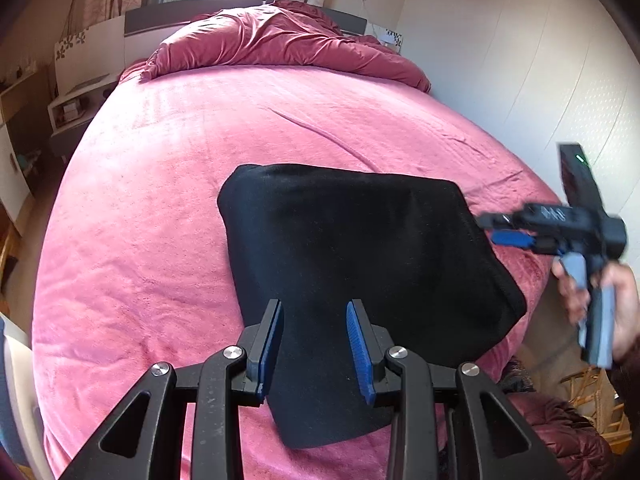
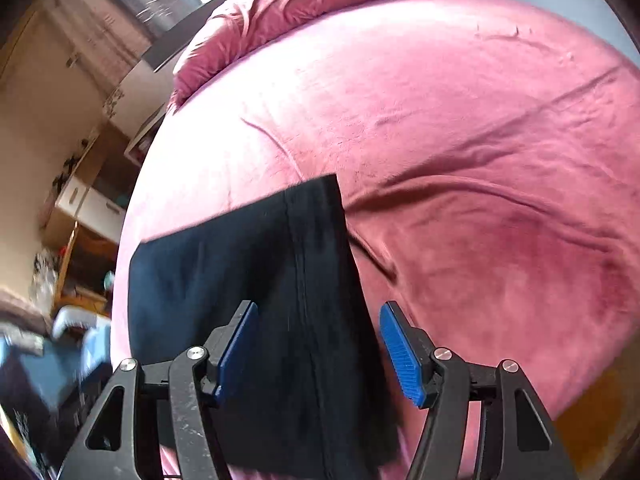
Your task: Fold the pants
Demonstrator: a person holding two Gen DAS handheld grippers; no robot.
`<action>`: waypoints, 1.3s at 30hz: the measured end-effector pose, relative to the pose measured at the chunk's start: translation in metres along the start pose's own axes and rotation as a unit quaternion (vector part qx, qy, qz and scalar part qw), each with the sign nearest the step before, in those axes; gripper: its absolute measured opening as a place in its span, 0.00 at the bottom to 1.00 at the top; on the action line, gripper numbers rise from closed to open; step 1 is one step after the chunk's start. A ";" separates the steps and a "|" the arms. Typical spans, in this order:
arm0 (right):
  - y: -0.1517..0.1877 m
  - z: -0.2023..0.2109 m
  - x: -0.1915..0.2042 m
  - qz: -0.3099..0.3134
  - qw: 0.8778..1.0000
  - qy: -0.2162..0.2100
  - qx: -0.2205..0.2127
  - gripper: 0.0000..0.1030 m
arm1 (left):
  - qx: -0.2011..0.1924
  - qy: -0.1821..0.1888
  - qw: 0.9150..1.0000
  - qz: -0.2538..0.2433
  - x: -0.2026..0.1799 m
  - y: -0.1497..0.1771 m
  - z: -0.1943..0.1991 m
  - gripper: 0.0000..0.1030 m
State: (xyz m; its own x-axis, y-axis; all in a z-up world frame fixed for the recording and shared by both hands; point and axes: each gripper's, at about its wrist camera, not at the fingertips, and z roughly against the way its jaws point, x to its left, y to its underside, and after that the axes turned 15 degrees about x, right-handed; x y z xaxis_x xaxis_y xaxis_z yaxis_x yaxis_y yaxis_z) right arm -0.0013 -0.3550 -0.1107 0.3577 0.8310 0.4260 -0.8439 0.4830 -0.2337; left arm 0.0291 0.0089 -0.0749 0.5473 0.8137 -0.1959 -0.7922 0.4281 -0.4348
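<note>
On the wide bed [image 1: 160, 208] with its fuzzy pink blanket, a rumpled maroon duvet [image 1: 272, 40] heaped near the headboard, we see the folded black pants [image 1: 360, 264] lying flat near the edge, and both our left gripper [image 1: 316, 348] and right gripper [image 2: 320, 350] hover with fingers spread, gripping nothing.

Bed [image 1: 168, 184] covered by pink plush blanket [image 1: 132, 248], creased in places. Black pants [image 1: 360, 256] laid folded into compact block on near part of blanket, close to bed's near edge. Crumpled darker red duvet [image 1: 272, 40] heaped at far end, against dark headboard [image 1: 160, 20].
</note>
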 end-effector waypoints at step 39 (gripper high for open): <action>-0.041 -0.038 0.019 0.067 0.998 0.010 -0.017 0.16 | 0.023 0.022 0.988 0.149 0.102 -0.093 -0.038 0.41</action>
State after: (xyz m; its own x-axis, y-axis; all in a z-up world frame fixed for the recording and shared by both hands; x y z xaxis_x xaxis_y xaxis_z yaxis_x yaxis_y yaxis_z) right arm 0.0551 -0.3486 -0.1261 0.2511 0.8935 0.3723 -0.8702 0.3768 -0.3174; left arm 0.1687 0.0375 -0.0880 0.2984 0.8890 -0.3473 -0.9310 0.1909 -0.3112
